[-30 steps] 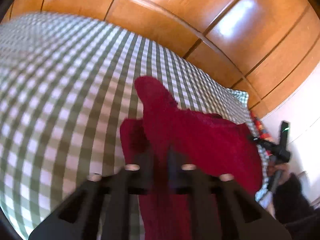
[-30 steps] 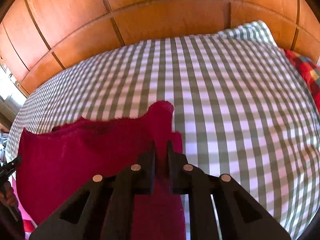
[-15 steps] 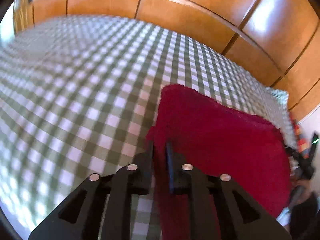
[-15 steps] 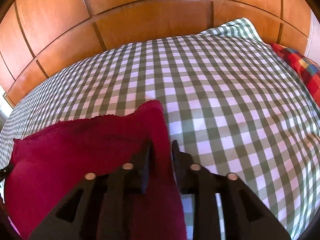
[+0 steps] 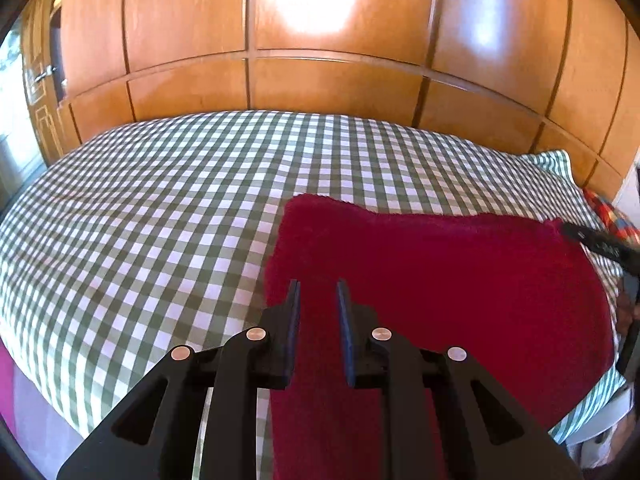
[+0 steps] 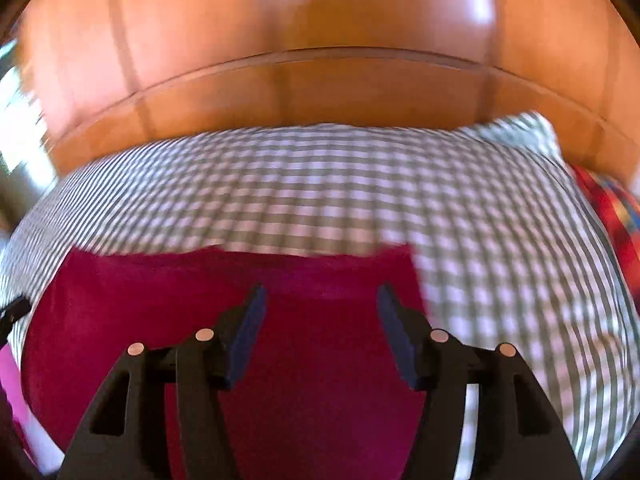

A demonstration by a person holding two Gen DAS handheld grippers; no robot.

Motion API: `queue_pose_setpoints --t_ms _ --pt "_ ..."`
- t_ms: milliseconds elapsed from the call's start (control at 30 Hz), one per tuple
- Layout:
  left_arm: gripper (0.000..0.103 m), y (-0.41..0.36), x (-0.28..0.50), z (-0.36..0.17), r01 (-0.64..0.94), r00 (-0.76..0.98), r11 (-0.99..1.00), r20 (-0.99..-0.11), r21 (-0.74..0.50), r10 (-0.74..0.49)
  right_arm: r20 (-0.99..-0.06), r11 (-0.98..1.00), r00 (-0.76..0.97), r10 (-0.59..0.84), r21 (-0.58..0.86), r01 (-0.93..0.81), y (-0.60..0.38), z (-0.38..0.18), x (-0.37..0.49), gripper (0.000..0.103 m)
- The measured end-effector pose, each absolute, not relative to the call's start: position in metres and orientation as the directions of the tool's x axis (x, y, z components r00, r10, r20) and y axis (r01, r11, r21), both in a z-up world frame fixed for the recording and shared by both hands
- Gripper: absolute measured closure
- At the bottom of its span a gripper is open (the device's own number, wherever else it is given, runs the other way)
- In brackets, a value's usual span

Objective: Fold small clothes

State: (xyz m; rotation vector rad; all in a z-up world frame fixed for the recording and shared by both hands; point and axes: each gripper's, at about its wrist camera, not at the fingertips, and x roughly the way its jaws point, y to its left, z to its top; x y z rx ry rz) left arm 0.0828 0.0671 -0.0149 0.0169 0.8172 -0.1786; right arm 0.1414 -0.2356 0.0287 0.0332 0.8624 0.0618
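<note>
A dark red knitted garment [image 5: 440,280] lies flat on the green-and-white checked bed cover [image 5: 160,220], its near part hanging over the front edge. My left gripper [image 5: 318,292] is open, empty, just above the garment's left edge. My right gripper [image 6: 320,300] is open wide and empty over the garment [image 6: 200,320] near its right edge; this view is motion-blurred. The right gripper's black tip [image 5: 600,242] shows at the garment's far right corner in the left wrist view.
Glossy wooden wardrobe panels [image 5: 320,80] stand behind the bed. A checked pillow [image 5: 556,164] and a red plaid cloth [image 5: 612,220] lie at the bed's right end. Something pink [image 6: 8,376] shows at the lower left below the bed edge.
Both grippers held the garment's corners shut, carried them forward and laid the garment flat. Now both have opened, let go and pulled back slightly; the right one is still moving.
</note>
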Motion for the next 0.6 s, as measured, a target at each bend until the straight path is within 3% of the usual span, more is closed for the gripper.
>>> queue_pose_setpoints --t_ms 100,233,300,400,600 --pt "0.087 0.065 0.082 -0.019 0.172 0.660 0.983 -0.735 -0.057 -0.158 -0.794 0.994 0.603 0.085 0.022 -0.111 -0.208 0.018 0.159 0.052" --pt "0.087 0.066 0.082 -0.024 0.171 0.655 0.984 -0.740 -0.053 -0.154 -0.851 0.985 0.521 0.066 -0.028 -0.170 -0.187 -0.007 0.183 0.086" --pt "0.087 0.066 0.083 -0.027 0.168 0.649 0.984 -0.746 -0.055 -0.152 -0.855 0.977 0.514 0.063 -0.053 -0.207 -0.178 -0.012 0.184 0.097" --pt "0.087 0.068 0.086 -0.032 0.161 0.641 0.985 -0.753 -0.056 -0.148 -0.838 0.969 0.545 0.020 -0.118 -0.216 -0.168 -0.008 0.181 0.103" --pt "0.087 0.067 0.090 -0.038 0.148 0.636 0.988 -0.761 -0.040 -0.126 -0.776 0.988 0.630 0.023 -0.081 -0.135 -0.183 0.016 0.184 0.103"
